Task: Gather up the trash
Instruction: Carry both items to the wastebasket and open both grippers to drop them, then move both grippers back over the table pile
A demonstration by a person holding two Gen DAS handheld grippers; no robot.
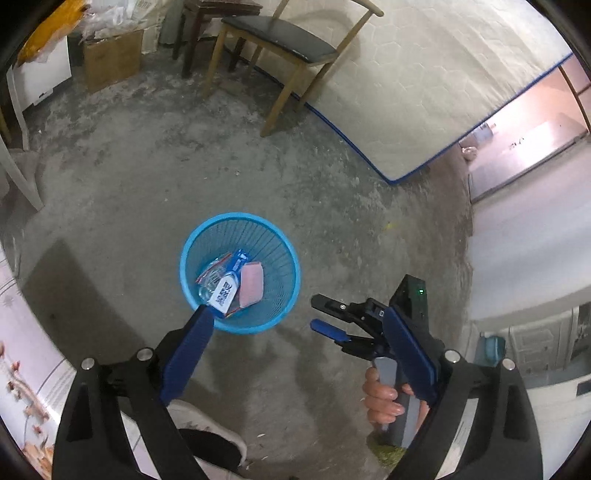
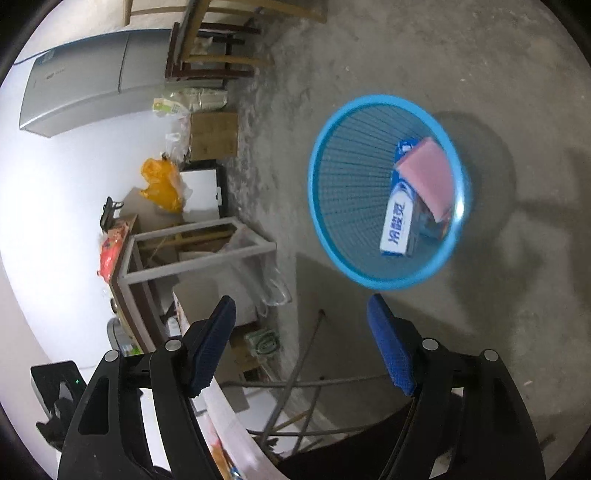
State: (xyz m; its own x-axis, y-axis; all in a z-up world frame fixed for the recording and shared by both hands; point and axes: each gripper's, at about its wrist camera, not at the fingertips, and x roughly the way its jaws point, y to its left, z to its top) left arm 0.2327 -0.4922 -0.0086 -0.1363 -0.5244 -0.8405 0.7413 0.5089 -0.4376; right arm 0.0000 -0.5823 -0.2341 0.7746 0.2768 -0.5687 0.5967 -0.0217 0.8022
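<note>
Several light pieces of trash, a pink sponge (image 2: pixel 428 177) and a white-and-blue carton (image 2: pixel 399 229), are seen lying in the blue basket (image 1: pixel 236 326) on the floor, best taken by their stiff edges, while the left gripper (image 1: pixel 306 339) and right gripper (image 2: pixel 301 314) are held wide apart, empty

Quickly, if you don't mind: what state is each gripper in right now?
Left gripper: open, holding nothing, beside the blue basket.
Right gripper: open, holding nothing.

Bright blue slatted basket (image 1: pixel 258 325), pink pad (image 1: pixel 252 283), blue-and-white box (image 2: pixel 398 229), mottled grey floor (image 1: pixel 147 177), black chair seat (image 1: pixel 280 35)
</note>
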